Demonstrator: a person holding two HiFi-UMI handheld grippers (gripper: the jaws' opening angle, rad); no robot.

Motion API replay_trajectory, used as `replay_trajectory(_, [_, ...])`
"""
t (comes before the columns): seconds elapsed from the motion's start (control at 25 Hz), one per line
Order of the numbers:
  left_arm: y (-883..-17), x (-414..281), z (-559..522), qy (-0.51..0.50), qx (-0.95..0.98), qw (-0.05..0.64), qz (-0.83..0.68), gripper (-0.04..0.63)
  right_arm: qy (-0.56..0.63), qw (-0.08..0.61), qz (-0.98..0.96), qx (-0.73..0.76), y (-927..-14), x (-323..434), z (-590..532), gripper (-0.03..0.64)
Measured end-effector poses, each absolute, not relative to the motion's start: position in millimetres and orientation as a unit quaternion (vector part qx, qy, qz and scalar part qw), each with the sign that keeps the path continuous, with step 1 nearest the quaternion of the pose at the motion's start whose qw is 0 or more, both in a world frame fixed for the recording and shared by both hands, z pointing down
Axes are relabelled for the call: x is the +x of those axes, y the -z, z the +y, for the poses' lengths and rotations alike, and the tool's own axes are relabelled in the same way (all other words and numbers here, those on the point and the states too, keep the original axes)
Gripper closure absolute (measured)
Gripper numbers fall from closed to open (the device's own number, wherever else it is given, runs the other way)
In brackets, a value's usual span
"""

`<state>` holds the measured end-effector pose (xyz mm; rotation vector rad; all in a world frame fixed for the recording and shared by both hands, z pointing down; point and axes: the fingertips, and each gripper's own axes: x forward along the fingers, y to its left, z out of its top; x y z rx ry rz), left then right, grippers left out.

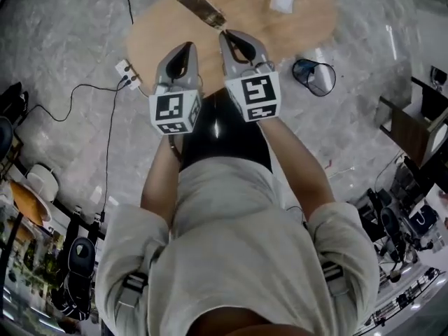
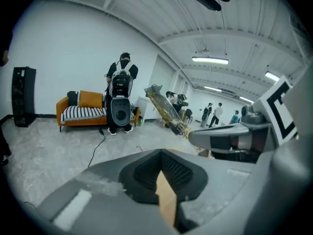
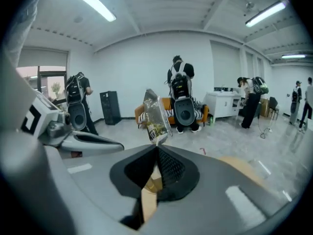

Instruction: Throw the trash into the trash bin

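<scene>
This is a big open workroom or lab hall, not a home: white walls, a bare ribbed ceiling with strip lights (image 2: pixel 210 60) and a grey stone-patterned floor (image 1: pixel 63 54). Several people (image 2: pixel 122 71) stand about wearing bulky backpack rigs, and a cable (image 1: pixel 91 85) runs over the floor to a power strip (image 1: pixel 127 72). An orange sofa (image 2: pixel 80 109), a black cabinet (image 3: pixel 110 107), a white counter (image 3: pixel 222 104) and a wooden table (image 1: pixel 245 12) furnish it sparsely.
</scene>
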<state>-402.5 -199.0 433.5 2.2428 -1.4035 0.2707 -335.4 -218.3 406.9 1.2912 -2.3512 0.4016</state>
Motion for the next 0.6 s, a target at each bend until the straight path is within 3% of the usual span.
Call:
replay_trajectory(0.32, [-332, -338, -187, -0.068, 0.879, 0.188, -0.433, 0.577, -0.087, 0.132, -0.801, 0.577, -294, -269, -188, 0.609])
replay_trajectory(0.6, [-281, -244, -168, -0.051, 0.918, 0.144, -0.367, 0.575, -0.092, 0.067, -0.742, 0.661, -260, -177, -145, 0.609])
